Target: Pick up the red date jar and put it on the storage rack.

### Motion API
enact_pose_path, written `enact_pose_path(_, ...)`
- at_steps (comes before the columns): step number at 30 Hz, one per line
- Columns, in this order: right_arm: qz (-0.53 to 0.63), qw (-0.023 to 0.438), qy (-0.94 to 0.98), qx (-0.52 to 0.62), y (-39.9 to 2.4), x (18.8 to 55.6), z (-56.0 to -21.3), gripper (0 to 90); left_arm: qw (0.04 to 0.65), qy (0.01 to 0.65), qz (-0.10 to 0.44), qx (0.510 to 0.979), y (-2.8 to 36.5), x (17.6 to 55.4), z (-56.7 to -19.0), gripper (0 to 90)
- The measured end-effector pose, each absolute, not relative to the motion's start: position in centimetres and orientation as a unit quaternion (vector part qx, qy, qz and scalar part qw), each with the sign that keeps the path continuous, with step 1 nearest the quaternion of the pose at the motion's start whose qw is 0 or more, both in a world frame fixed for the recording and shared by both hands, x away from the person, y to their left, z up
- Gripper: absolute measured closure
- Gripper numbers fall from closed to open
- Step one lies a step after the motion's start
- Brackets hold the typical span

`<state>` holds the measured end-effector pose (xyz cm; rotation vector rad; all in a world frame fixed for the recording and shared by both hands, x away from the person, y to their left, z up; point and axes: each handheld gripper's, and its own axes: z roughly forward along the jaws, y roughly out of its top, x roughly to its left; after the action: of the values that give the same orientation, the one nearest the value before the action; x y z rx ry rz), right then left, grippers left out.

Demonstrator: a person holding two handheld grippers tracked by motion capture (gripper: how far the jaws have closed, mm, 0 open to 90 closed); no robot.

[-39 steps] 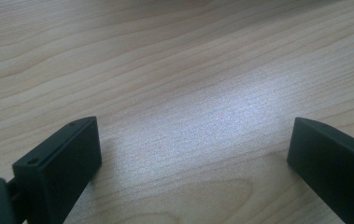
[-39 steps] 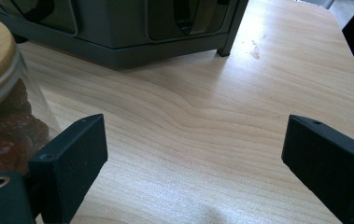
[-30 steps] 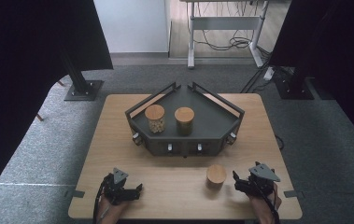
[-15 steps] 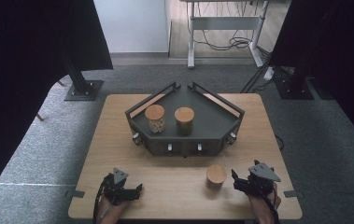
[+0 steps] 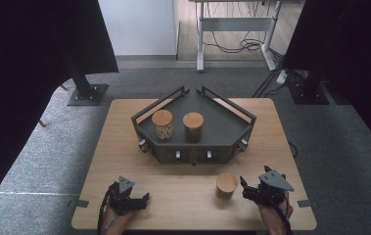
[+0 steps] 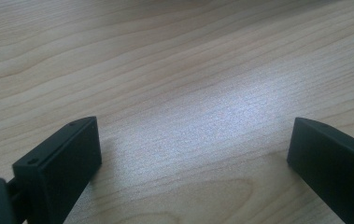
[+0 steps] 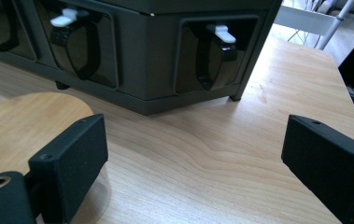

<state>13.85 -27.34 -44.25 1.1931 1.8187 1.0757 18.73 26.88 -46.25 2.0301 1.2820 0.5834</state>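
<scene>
One pale wood table [image 5: 124, 147]; grey carpet [image 5: 41, 147]; black curtains [image 5: 21, 54].

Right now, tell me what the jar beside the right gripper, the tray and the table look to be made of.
Jar: pale wooden lid with visible grain, matte; the body looks like clear glass or plastic, judging by the see-through edge in the right gripper view. Tray: dark grey, smooth, sharp folded edges, probably painted metal or plastic. Table: light wood or wood-look laminate, grain lines, soft sheen.

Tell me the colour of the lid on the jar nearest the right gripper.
Light wood on the jar; clearest in the high view.
</scene>
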Motion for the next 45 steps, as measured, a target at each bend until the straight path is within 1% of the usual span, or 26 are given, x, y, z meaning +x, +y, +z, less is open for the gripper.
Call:
enact_pose_path(21, 0.431, 0.338, 0.708, 0.445, -26.4, 13.7, -44.1, 6.4, 0.329, 0.49, 0.223, 0.776, 26.9, 18.7, -46.3, 2.6)
enact_pose_path(45, 0.449, 0.316, 0.721, 0.423, -25.5, 13.9, -44.7, 6.2, 0.329, 0.489, 0.223, 0.776, 26.9, 18.7, -46.3, 2.6)
